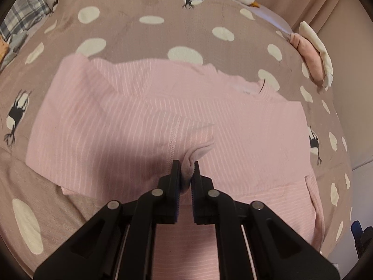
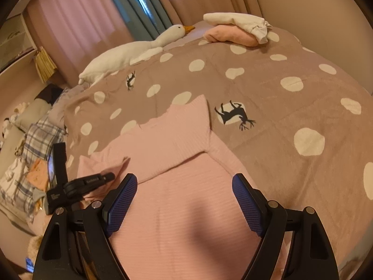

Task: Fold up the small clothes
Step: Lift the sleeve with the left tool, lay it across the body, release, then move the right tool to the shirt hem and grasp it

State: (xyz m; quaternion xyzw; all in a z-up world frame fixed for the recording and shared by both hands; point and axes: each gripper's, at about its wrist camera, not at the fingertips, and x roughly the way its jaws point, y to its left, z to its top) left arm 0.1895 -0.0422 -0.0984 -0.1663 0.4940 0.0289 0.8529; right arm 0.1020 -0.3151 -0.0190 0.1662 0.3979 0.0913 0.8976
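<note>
Spread over the spotted bedcover (image 1: 149, 35), the pink striped garment (image 1: 112, 116) lies half folded. Left claw (image 1: 185, 171) pinches a bunched sleeve cuff (image 1: 198, 150); right claw (image 2: 184, 200) hangs released above it. Letting go unevenly could leave the sleeve crumpled.

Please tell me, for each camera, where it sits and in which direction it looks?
Left wrist: on the left gripper, looking down at the pink shirt; its jaws pinch a sleeve cuff.
Right wrist: on the right gripper, open, above that shirt; the left gripper shows at left.
Shared: shirt, dotted duvet, goose toy.
</note>
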